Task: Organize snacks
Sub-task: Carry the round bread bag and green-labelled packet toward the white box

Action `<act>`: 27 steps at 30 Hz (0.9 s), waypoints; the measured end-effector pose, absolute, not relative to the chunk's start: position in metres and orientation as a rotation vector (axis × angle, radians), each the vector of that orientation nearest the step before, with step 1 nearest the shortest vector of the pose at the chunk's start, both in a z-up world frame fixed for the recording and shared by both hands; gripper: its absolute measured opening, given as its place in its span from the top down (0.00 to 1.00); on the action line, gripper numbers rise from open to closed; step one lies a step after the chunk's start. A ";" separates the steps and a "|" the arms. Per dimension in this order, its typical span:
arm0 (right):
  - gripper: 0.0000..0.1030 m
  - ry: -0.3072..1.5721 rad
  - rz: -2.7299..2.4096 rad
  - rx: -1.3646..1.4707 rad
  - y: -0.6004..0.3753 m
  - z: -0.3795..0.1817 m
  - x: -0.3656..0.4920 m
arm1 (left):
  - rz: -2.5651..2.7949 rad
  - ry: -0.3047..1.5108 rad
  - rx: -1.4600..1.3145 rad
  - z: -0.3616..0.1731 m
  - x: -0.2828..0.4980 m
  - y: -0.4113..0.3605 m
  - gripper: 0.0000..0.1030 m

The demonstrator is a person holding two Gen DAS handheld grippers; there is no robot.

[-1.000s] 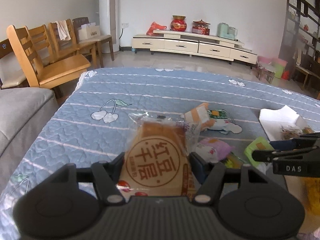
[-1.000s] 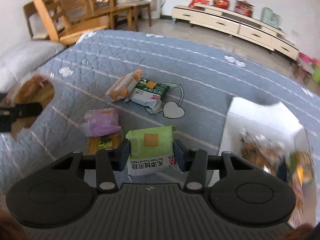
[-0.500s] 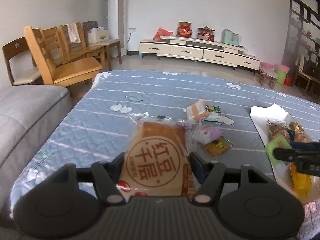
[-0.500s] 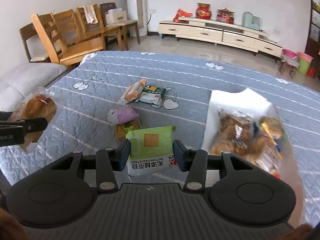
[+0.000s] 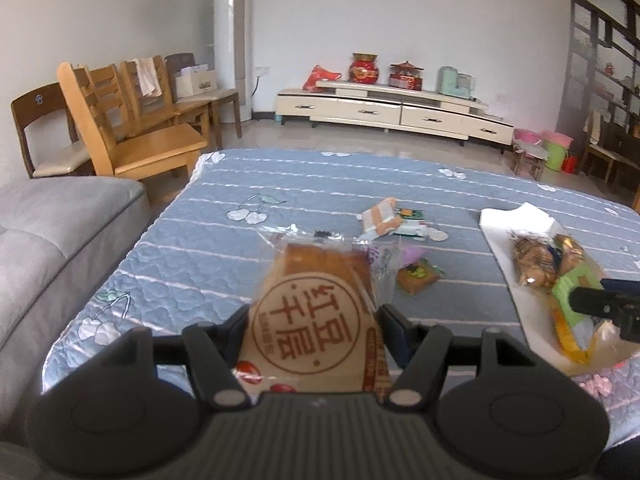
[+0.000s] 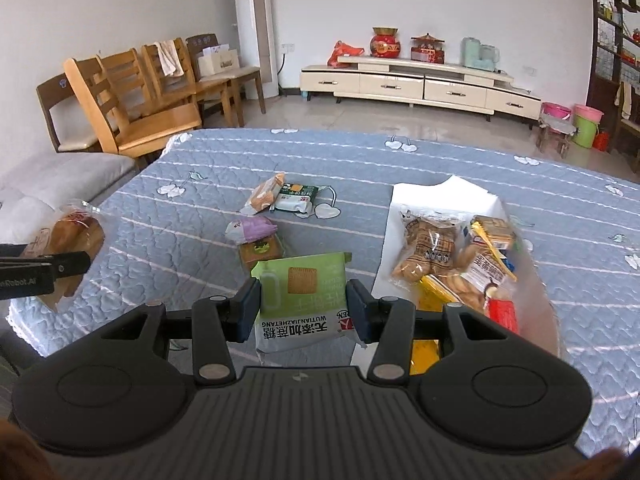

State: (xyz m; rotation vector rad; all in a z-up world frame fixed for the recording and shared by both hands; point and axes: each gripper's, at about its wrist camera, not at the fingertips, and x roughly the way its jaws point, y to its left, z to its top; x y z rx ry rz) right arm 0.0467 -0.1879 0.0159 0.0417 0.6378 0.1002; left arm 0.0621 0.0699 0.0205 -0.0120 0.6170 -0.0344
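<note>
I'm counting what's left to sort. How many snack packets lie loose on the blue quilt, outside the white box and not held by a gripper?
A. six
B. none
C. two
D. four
D: the right wrist view shows an orange packet beside a green-and-white packet, and nearer the camera a purple packet partly over a small cake packet; the rest are in the white box or in the grippers.

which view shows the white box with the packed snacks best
The right wrist view. The white cardboard box sits near centre there, its back wall, floor and the wrapped snacks inside all visible. The left wrist view pushes the box to the right edge, where the right gripper covers part of its contents.
</note>
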 end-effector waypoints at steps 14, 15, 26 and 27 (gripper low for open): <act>0.43 0.590 0.090 0.038 -0.192 0.025 0.015 | -0.090 0.573 0.014 0.037 0.033 0.041 0.35; 0.43 0.586 0.088 0.041 -0.193 0.026 0.012 | -0.094 0.571 0.016 0.037 0.032 0.039 0.35; 0.43 0.542 0.062 0.058 -0.206 0.031 -0.005 | -0.125 0.553 0.035 0.044 0.021 0.020 0.35; 0.43 0.539 0.059 0.058 -0.207 0.031 -0.007 | -0.128 0.553 0.036 0.045 0.020 0.018 0.35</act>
